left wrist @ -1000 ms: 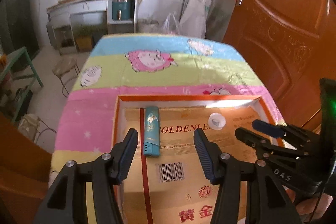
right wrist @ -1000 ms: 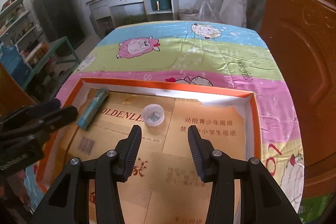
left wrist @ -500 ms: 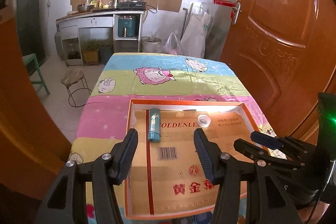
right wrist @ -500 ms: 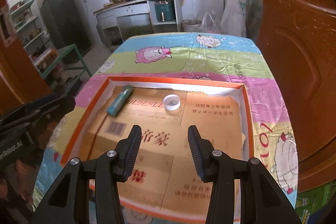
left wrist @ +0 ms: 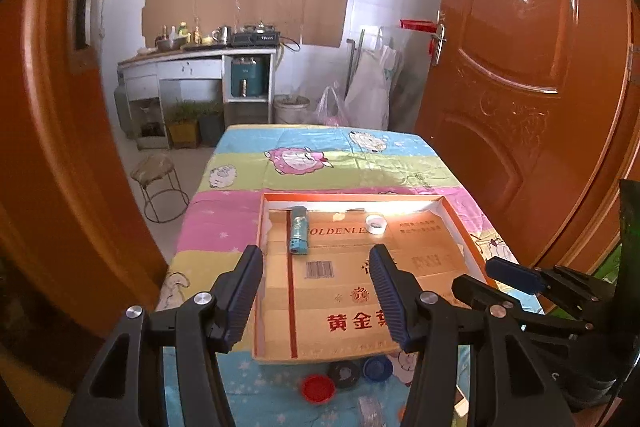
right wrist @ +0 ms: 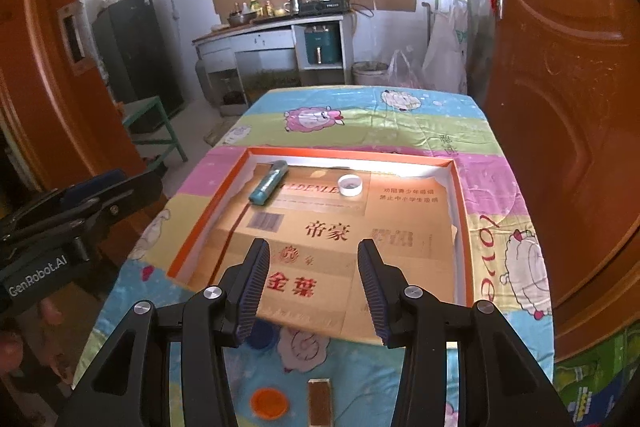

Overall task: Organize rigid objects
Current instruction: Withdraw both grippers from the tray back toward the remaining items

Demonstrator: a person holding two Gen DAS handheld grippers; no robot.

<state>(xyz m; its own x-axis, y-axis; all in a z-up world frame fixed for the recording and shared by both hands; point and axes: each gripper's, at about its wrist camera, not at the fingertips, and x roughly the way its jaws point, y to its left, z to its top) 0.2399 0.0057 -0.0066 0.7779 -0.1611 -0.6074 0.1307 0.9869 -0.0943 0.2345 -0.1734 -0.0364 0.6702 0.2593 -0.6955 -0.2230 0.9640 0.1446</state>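
A shallow cardboard tray with an orange rim [left wrist: 262, 223] [right wrist: 200, 223] lies on the table. In its far part lie a teal lighter [left wrist: 299, 231] [right wrist: 268, 182] and a white cap [left wrist: 376, 224] [right wrist: 350, 184]. In front of the tray on the cloth lie a red cap [left wrist: 318, 388], a dark cap [left wrist: 344, 375] and a blue cap [left wrist: 377, 367]. The right wrist view shows an orange cap [right wrist: 269, 403] and a small brown block [right wrist: 319, 401] there. My left gripper [left wrist: 316, 291] and right gripper [right wrist: 310, 287] are both open and empty, held above the tray's near edge.
The table wears a bright striped cartoon cloth [left wrist: 320, 167]. Orange wooden doors stand on the right [left wrist: 520, 87] and the left [left wrist: 40, 127]. A stool [left wrist: 158, 187] stands left of the table. A kitchen counter [left wrist: 200, 67] is at the far wall.
Both grippers have pulled back and risen from the tray. The tray's near edge and the loose caps and block in front of it have come into view.
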